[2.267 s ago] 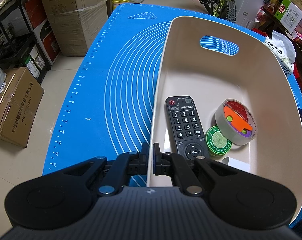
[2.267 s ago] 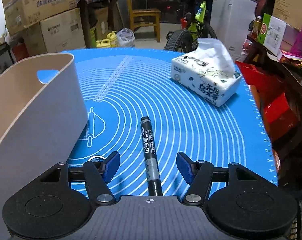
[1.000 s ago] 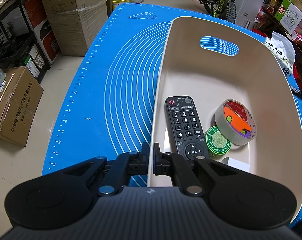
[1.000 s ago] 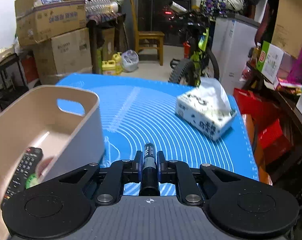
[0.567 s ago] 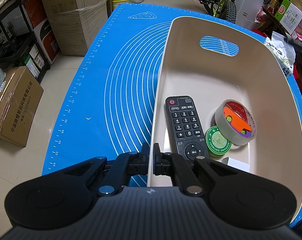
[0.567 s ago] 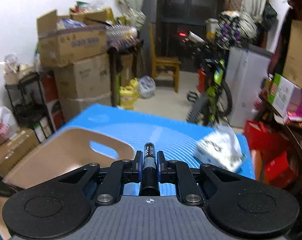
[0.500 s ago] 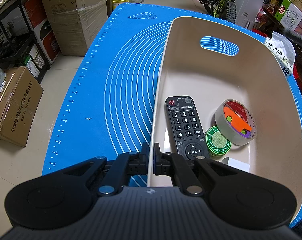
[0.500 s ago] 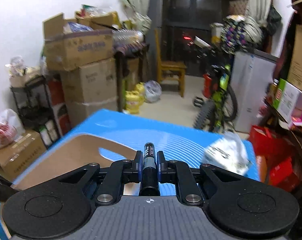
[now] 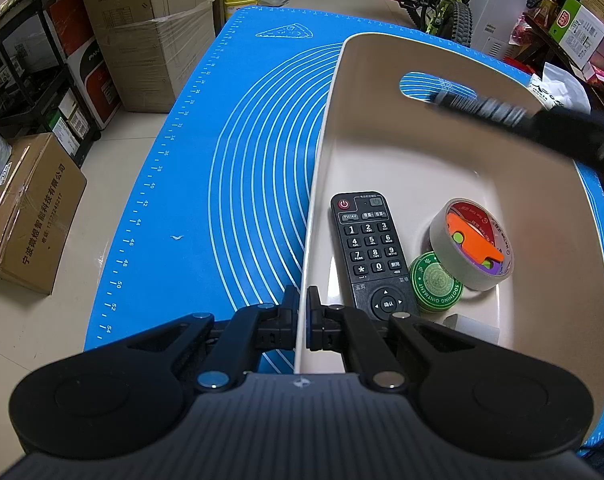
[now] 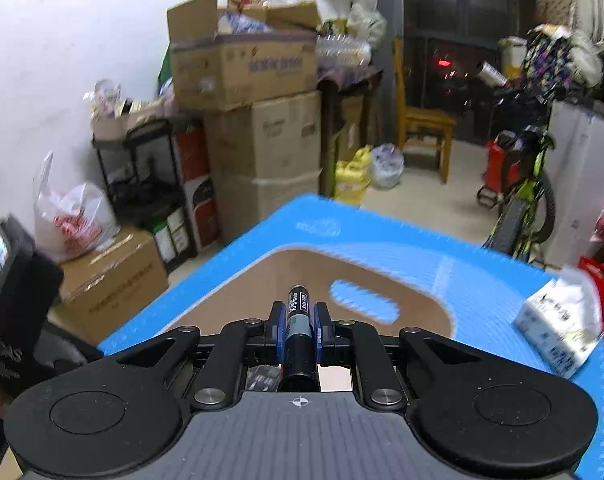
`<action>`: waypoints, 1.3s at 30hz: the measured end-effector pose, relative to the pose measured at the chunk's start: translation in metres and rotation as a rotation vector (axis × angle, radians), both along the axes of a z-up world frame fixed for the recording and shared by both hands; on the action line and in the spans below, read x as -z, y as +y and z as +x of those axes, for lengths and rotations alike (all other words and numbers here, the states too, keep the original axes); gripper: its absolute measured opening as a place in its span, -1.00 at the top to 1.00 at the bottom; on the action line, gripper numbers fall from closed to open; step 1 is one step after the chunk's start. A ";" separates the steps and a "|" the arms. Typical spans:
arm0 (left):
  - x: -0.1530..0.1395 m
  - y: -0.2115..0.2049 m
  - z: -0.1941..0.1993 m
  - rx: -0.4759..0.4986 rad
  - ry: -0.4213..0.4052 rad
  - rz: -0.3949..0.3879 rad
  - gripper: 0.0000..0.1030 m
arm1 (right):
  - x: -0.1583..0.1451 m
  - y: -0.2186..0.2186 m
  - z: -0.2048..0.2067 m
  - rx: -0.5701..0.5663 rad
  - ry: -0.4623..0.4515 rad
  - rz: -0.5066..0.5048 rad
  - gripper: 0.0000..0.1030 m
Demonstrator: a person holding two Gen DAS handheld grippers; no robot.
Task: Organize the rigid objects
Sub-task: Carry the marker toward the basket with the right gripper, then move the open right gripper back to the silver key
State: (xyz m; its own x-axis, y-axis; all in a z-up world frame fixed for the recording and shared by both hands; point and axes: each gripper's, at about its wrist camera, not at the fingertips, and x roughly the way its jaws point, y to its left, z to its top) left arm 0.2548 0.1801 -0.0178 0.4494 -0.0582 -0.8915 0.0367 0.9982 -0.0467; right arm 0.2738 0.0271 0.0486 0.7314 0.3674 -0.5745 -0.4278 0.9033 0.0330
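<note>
Above the beige plastic bin [image 9: 542,216], the right gripper [image 10: 299,330] holds a black marker pen [image 10: 297,320] clamped between its pads, barrel pointing forward along the fingers toward the bin's far handle cutout. Judged: positioned for a drop inside. The left gripper [image 9: 302,316] is closed on the bin's near wall, likely steadying it on the blue mat surface [image 9: 229,184]. Inside the bin, near that wall: black remote control [image 9: 368,250], grey tape roll [image 9: 472,250] with an orange piece on it, green round tin [image 9: 436,282].
</note>
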 end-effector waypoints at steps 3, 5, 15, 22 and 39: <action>0.000 0.000 0.000 0.000 0.000 0.001 0.90 | 0.017 0.008 0.002 -0.011 0.049 -0.014 0.52; 0.000 0.000 0.000 0.000 0.000 0.001 0.90 | 0.025 0.013 0.003 -0.019 0.077 -0.027 0.52; 0.000 0.000 0.000 0.000 0.000 0.001 0.90 | 0.053 0.010 0.003 -0.020 0.207 -0.058 0.16; 0.000 0.000 0.000 -0.001 0.000 -0.002 0.90 | 0.031 -0.010 -0.007 0.006 0.105 0.004 -0.15; -0.001 0.000 0.001 -0.001 -0.001 -0.003 0.90 | 0.035 -0.120 -0.015 0.305 -0.019 0.038 -0.28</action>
